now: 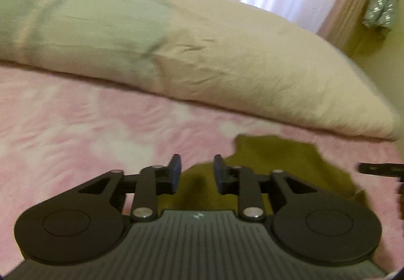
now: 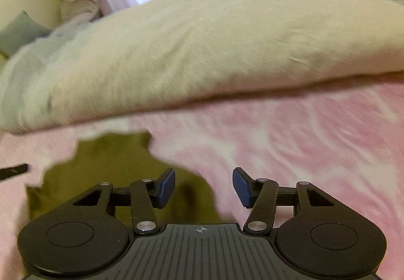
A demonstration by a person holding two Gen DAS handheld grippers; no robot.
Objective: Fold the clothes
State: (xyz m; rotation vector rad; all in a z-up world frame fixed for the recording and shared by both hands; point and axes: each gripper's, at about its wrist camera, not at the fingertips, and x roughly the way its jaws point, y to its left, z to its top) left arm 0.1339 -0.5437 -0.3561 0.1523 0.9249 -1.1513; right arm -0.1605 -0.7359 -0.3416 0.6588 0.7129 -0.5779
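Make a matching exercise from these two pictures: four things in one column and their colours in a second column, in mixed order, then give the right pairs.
Things:
1. garment
2. blanket
3. pillow
4. pads of the right gripper

Colours:
a. cream
b. blue
c. olive green
d. pink and white

Pairs: 1-c, 2-d, 3-a, 4-b
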